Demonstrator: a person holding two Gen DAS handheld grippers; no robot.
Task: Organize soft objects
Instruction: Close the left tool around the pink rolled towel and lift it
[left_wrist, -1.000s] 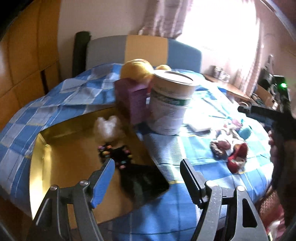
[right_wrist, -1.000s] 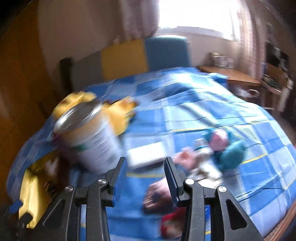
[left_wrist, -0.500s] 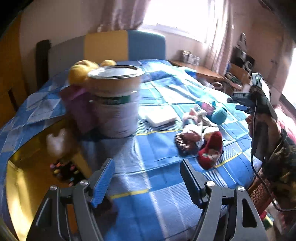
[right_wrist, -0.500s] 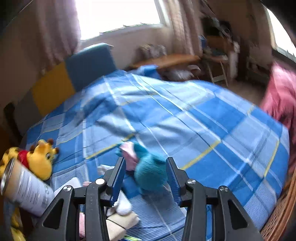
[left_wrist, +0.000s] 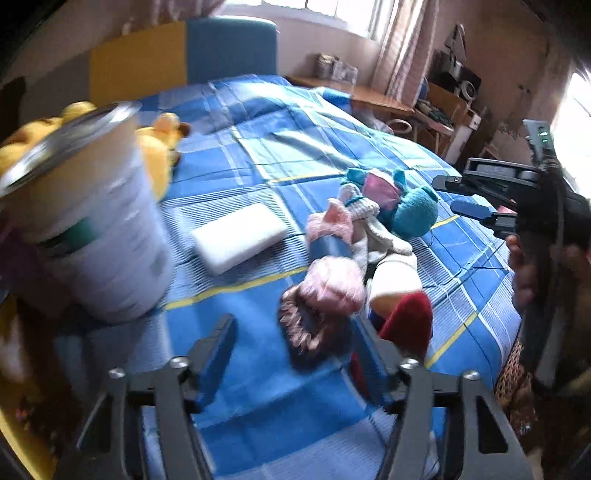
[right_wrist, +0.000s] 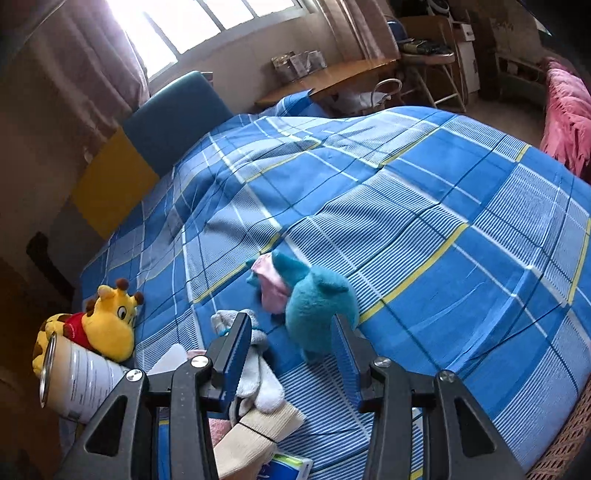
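While both grippers hang over the blue plaid bedspread (right_wrist: 443, 206), neither holds anything. The left gripper (left_wrist: 295, 354) has just been narrowing its jaws, yet they remain apart, with a brown scrunchie (left_wrist: 306, 332) lying on the cover between and just beyond them, not pressed by either pad. The right gripper (right_wrist: 291, 350) also stands apart and empty, its jaws framing the teal plush toy (right_wrist: 317, 314), which lies on the bedspread just ahead of the pads.

The remaining soft items sit in one close heap beside the teal plush: pale socks (right_wrist: 258, 384), a pink fluffy piece (left_wrist: 332, 284) and a red item (left_wrist: 406, 325). A yellow giraffe plush (right_wrist: 107, 325) lies well apart, next to a large tin can (left_wrist: 88, 229).

Risks, as judged: the heap is tangled, so closing on one piece may drag its neighbours along. The left view is blurred, so the pads may close beside the scrunchie or pinch the bedspread. A sweep towards the tin could topple it.
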